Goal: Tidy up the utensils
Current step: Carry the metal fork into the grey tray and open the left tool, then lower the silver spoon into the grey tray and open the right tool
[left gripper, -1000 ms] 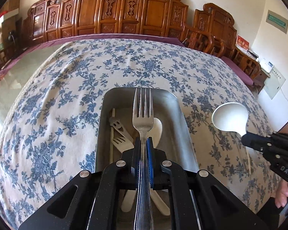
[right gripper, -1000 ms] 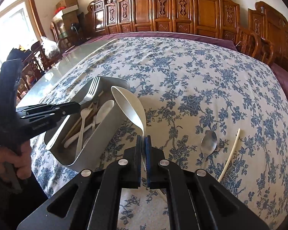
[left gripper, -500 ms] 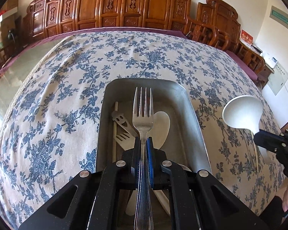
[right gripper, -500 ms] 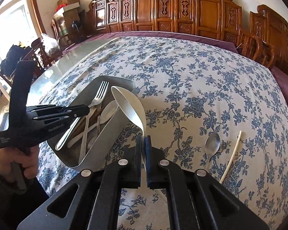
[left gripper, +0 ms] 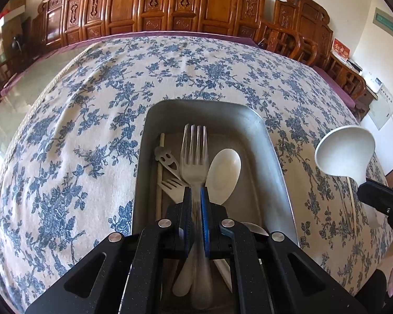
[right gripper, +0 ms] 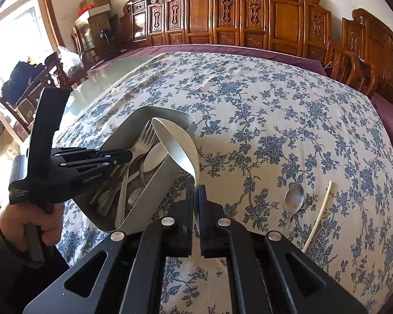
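Note:
My left gripper (left gripper: 195, 193) is shut on a metal fork (left gripper: 194, 154) and holds it low inside the grey metal tray (left gripper: 272, 151), over a white spoon (left gripper: 224, 175) and other white utensils. My right gripper (right gripper: 196, 191) is shut on the handle of a white ladle (right gripper: 178, 149), held just right of the tray (right gripper: 154, 188). The ladle also shows in the left wrist view (left gripper: 345, 151), with the right gripper (left gripper: 366, 191) below it. The left gripper (right gripper: 125, 155) shows over the tray in the right wrist view.
A metal spoon (right gripper: 293, 198) and a white chopstick (right gripper: 318, 214) lie on the blue floral tablecloth (right gripper: 275, 120) to the right. Carved wooden chairs (left gripper: 170, 5) line the far edge of the table. A glass strip of table (left gripper: 10, 104) lies left of the cloth.
My left gripper has lowered the fork further into the tray. My right gripper has carried the ladle closer to the tray's right wall.

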The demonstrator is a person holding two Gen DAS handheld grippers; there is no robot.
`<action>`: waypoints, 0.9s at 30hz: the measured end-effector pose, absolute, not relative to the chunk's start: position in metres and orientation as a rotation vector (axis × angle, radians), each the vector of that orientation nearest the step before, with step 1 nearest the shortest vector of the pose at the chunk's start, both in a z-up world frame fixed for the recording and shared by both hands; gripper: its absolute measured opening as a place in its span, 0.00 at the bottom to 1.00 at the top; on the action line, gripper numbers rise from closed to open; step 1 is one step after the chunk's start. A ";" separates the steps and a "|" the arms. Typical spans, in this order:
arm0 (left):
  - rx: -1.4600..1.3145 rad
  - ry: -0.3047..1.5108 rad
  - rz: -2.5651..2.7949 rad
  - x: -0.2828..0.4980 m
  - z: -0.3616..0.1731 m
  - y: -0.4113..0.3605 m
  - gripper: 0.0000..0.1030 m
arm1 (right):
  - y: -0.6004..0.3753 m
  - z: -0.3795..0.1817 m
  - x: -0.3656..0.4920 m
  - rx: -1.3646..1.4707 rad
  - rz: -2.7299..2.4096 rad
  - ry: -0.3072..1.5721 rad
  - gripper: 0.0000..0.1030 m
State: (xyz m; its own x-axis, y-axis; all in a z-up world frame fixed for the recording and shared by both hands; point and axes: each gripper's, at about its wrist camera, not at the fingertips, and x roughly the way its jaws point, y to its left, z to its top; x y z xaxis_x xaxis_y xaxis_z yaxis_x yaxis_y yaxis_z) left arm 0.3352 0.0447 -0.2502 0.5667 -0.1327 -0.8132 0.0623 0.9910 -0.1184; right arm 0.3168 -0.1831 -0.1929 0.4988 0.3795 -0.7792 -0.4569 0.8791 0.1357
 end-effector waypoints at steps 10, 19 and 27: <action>-0.063 0.884 -0.103 0.326 -0.223 0.056 0.06 | -0.168 -0.190 0.317 -0.072 0.501 0.926 0.05; -0.061 0.838 -0.071 0.319 -0.205 0.081 0.06 | -0.135 -0.184 0.317 -0.034 0.521 0.944 0.05; -0.091 0.811 -0.038 0.315 -0.195 0.108 0.06 | -0.102 -0.188 0.325 0.022 0.526 0.982 0.05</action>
